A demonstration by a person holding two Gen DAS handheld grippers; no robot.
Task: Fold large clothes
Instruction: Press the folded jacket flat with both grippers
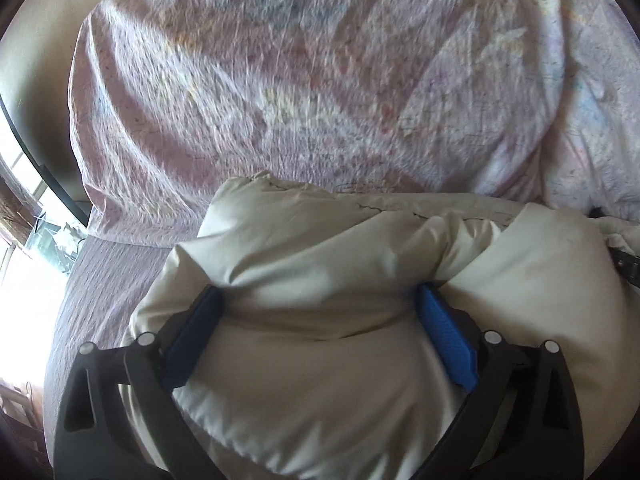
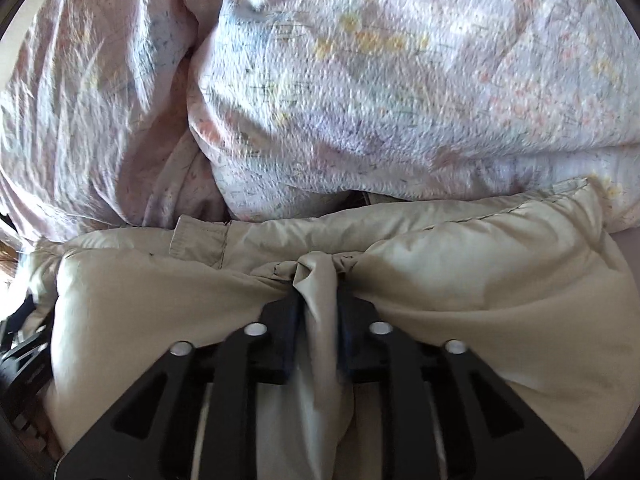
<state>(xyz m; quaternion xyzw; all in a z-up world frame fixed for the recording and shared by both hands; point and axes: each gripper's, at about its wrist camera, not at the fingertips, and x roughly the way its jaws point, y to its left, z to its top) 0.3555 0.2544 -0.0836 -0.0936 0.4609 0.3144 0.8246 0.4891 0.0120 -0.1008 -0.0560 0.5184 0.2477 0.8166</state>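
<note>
The left gripper [image 1: 320, 312] has its blue fingers [image 1: 444, 332] spread wide, as wide as they go; a puffy bulge of the cream padded jacket [image 1: 304, 248] swells up between them, and the fabric bears against the inner faces of both fingers, though the pads do not squeeze it; the jacket fills the near half of the left view and runs off to the right, where a stitched seam marks its far edge. The right gripper [image 2: 320, 300] has its dark fingers [image 2: 288, 320] drawn nearly together, pinching a gathered fold of the same jacket [image 2: 480, 280]; the fold stands up between the fingers as a narrow twisted ridge and trails back toward the camera, while the cloth on either side pulls taut into creases that converge on the pinch; a small flat tab [image 2: 198, 242] of the jacket lies just beyond the fingers to the left. At the right edge of the left view a dark piece of the other gripper shows against the jacket. Farther out, the jacket lies on a bed; a crumpled floral quilt [image 1: 300, 80] in pale pink, blue and yellow is heaped along the far side, touching the jacket's far edge; a plain mauve sheet [image 1: 112, 280] shows to the left of the jacket; beyond it, at far left, is a bright window [image 1: 24, 280].
</note>
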